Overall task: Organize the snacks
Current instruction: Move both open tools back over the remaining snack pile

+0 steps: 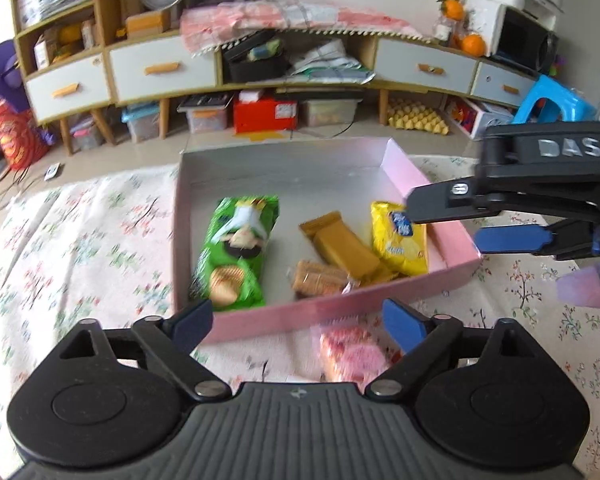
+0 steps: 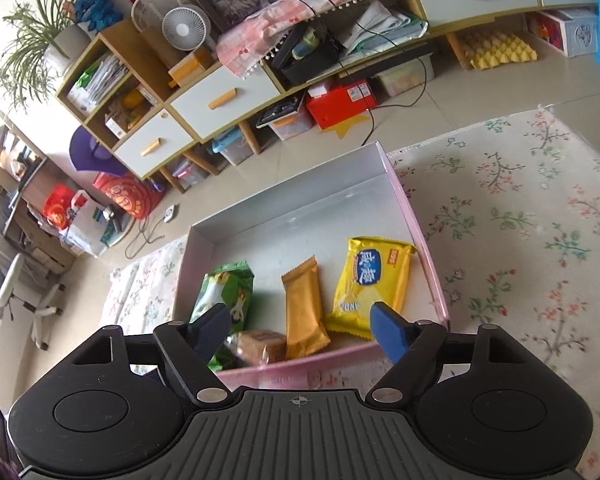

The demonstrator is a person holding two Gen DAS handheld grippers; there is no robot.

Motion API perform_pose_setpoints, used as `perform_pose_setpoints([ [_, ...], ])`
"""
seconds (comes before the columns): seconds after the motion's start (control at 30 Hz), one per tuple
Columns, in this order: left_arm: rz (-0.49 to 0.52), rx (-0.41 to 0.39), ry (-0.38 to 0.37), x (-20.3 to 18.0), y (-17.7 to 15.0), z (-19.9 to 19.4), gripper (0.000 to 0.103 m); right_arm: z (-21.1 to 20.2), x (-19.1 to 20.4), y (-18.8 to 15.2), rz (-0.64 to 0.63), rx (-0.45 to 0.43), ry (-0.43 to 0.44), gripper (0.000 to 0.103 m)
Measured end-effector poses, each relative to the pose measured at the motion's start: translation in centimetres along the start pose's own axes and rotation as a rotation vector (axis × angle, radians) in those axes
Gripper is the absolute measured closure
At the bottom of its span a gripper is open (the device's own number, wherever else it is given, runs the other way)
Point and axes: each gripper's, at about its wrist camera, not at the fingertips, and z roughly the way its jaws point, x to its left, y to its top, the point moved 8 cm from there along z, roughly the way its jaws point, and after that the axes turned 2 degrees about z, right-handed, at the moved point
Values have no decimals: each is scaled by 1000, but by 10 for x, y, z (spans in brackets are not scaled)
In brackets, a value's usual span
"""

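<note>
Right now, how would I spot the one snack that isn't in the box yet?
Find the shallow pink box on the flowered cloth. Just outside its near wall lies a pink packet. The green bag, brown bar and yellow packet are inside.

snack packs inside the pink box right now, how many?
4. Green pack at the left, golden-brown bar mid, clear-wrapped biscuits by the near wall, yellow pack at the right. A pink pack lies outside, on the cloth.
</note>
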Motion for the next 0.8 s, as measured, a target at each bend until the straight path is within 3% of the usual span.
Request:
perform_pose_setpoints([
  [0.2, -45, 28, 16, 9, -12, -20, 1, -23, 1, -17, -42, 41, -62, 17],
  [0.5, -52, 81, 35, 14, -32, -41, 0, -43, -8, -44, -74, 99, -158, 15],
  [0.7, -118, 136, 28, 24, -56, -38, 1, -50, -12, -68, -78, 114, -154, 15],
  [0.8, -138, 168, 55, 29, -65, -35, 1, -47, -11, -85, -161, 160, -169, 15],
])
